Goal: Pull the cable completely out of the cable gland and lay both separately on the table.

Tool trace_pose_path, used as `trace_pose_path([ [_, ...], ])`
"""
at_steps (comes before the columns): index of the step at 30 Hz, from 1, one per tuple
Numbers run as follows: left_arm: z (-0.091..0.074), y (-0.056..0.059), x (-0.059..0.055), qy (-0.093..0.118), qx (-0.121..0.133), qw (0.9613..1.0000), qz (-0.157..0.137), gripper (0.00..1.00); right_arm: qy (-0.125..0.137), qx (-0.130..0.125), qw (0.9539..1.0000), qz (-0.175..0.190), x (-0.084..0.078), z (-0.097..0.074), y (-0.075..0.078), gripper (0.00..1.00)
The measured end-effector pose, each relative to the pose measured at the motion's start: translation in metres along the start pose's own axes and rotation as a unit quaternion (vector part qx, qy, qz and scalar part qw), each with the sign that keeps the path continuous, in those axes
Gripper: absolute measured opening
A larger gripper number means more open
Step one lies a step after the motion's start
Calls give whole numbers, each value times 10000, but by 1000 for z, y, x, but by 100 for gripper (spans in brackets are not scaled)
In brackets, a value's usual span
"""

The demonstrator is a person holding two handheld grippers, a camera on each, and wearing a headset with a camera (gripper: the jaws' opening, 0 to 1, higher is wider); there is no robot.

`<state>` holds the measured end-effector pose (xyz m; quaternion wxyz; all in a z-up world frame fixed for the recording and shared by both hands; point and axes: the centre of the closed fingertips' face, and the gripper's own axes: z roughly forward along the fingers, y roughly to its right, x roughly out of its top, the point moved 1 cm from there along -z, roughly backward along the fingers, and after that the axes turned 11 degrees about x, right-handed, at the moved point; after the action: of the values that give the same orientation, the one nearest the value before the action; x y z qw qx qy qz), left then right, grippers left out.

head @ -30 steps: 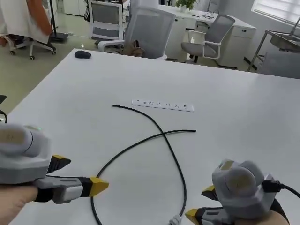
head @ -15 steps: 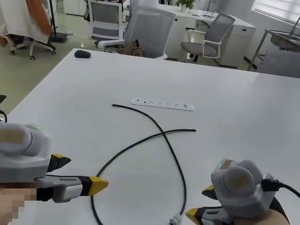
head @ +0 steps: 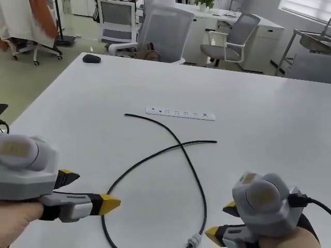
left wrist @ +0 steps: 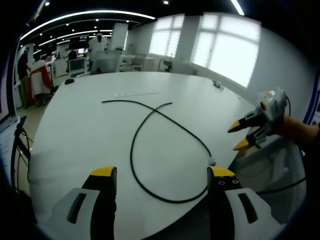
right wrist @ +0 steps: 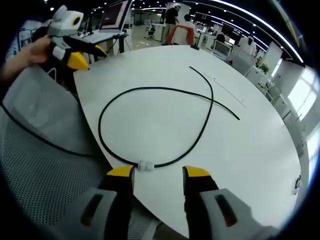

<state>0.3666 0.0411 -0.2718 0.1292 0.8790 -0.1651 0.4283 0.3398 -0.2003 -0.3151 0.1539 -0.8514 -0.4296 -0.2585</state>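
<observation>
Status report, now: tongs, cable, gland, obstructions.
Left tongs open, right tongs open, both empty. Cable looped on table, gland still on it, just ahead of right tongs. Power strip beyond the loop, apart from cable.

Low at left: left gripper (head: 89, 191), jaws spread wide, tips aimed right. Low at right: right gripper (head: 221, 222), jaws parted, tips aimed left. The left hand (head: 14, 221) wraps its handle.

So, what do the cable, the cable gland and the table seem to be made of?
Cable: matte black sheath, probably rubber or PVC, lying in soft loops. Cable gland: small, whitish, probably plastic. Table: smooth white top, perhaps laminate.
</observation>
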Motion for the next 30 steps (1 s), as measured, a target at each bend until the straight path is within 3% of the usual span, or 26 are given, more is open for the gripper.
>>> trace_pose_path([
  [18, 2, 4, -3, -69, -48, 9999, 79, 74, 75, -81, 9999, -31, 4, -4, 3, 39],
  [21, 3, 14, -4, -140, -152, 9991, 381, 74, 98, -110, 9999, -32, 5, -9, 2, 39],
  [28, 10, 47, 0, -216, -522, 9965, 616, 73, 266, -121, 9996, 11, 4, -31, -10, 39],
  [30, 12, 57, 4, -180, -643, 9952, 714, 72, 353, 82, 9990, 276, 0, -37, -16, 39],
])
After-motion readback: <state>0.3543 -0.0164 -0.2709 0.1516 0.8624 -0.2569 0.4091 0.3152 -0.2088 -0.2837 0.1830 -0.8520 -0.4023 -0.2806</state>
